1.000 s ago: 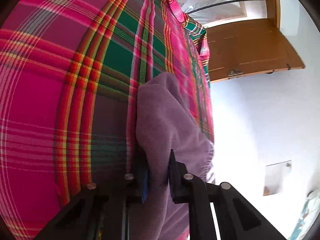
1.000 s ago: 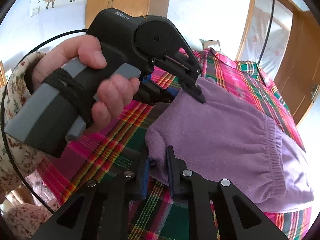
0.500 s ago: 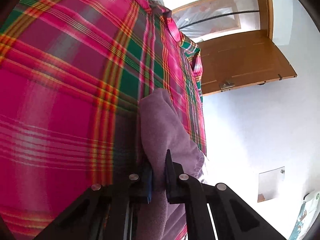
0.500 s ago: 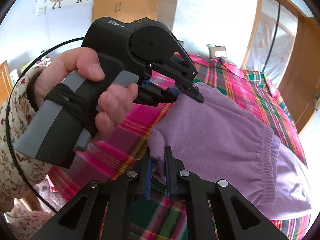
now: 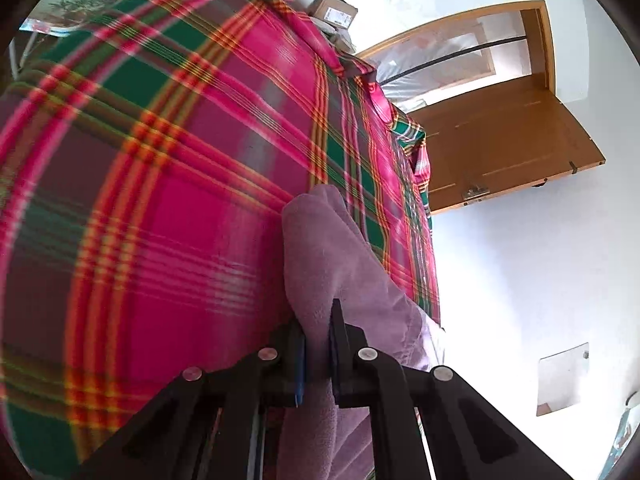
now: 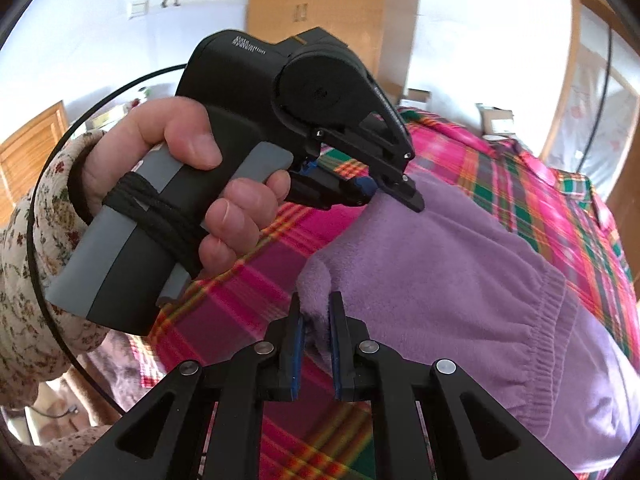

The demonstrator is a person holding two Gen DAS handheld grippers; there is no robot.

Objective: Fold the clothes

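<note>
A purple fleece garment (image 6: 460, 280) with a ribbed elastic band lies over a pink, green and red plaid blanket (image 6: 512, 168). My right gripper (image 6: 316, 312) is shut on the garment's near corner. My left gripper (image 5: 318, 320) is shut on another edge of the same garment (image 5: 320, 248), which rises between its fingers. In the right wrist view the left gripper (image 6: 394, 196) is held by a hand (image 6: 192, 184) in a floral sleeve and pinches the fabric's far corner, lifted a little above the blanket.
The plaid blanket (image 5: 140, 200) covers the whole work surface. Cardboard boxes (image 5: 334, 12) sit at its far end. A wooden door (image 5: 500, 140) stands open against a white wall. A black cable (image 6: 56, 184) loops behind the hand.
Both grippers have tightened on the purple garment and lifted its edge; the left wrist view swings up and back, showing more of the blanket and the boxes beyond.
</note>
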